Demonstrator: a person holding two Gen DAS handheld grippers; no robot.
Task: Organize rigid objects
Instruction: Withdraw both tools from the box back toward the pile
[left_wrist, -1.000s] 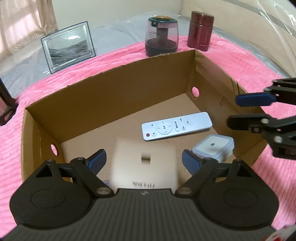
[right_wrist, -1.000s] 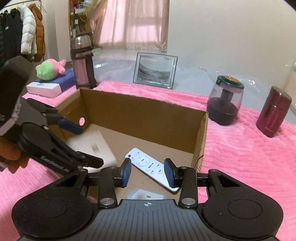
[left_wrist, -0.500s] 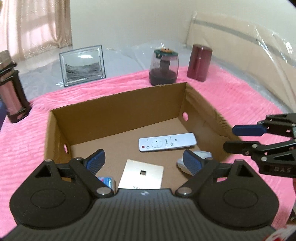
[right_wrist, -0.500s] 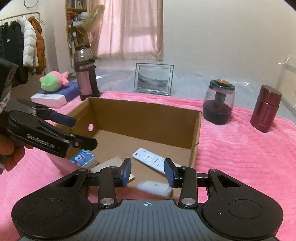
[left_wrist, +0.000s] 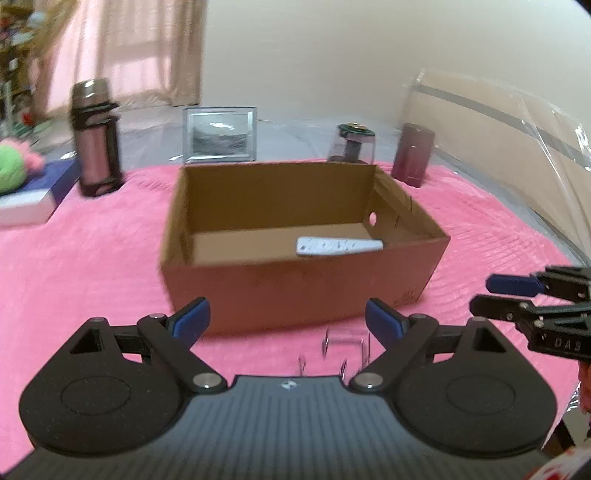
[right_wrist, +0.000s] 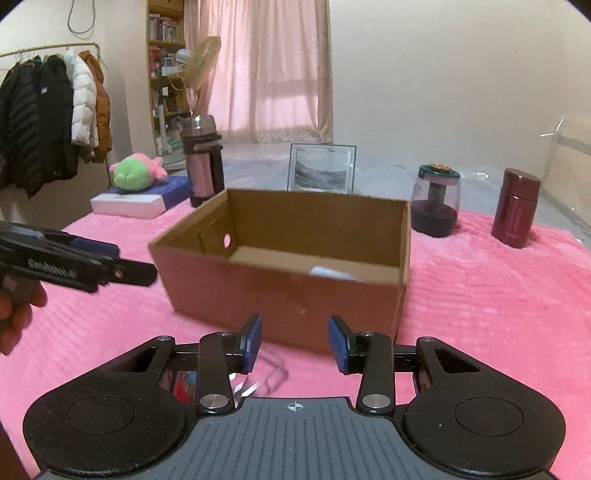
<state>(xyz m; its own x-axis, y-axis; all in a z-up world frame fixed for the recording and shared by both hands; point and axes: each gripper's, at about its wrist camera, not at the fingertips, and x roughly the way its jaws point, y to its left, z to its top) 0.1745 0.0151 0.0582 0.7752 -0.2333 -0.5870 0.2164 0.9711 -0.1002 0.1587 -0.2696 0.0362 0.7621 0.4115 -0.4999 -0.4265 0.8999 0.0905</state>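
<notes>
An open cardboard box (left_wrist: 306, 291) (right_wrist: 280, 295) stands on the pink blanket (left_wrist: 92, 266). A white remote (left_wrist: 340, 245) lies inside it near the front wall, and only a white sliver of it (right_wrist: 328, 273) shows in the right wrist view. My left gripper (left_wrist: 288, 317) (right_wrist: 110, 262) hangs open in front of the box with nothing between its fingers. My right gripper (right_wrist: 295, 343) (left_wrist: 517, 291) is to its right, also short of the box; its jaws stand a little apart around nothing. The rest of the box floor is hidden.
A clear plastic thing (right_wrist: 269, 376) (left_wrist: 332, 350) lies on the blanket just below the grippers. Behind the box stand a pink flask (right_wrist: 203, 162), a picture frame (right_wrist: 321, 170), a green-lidded jar (right_wrist: 437, 199) and a dark red canister (right_wrist: 515, 214). A plush toy (right_wrist: 135, 171) lies far left.
Both grippers have drawn back from above the box, so its front wall now faces them. The white square item and small pieces inside have dropped out of sight.
</notes>
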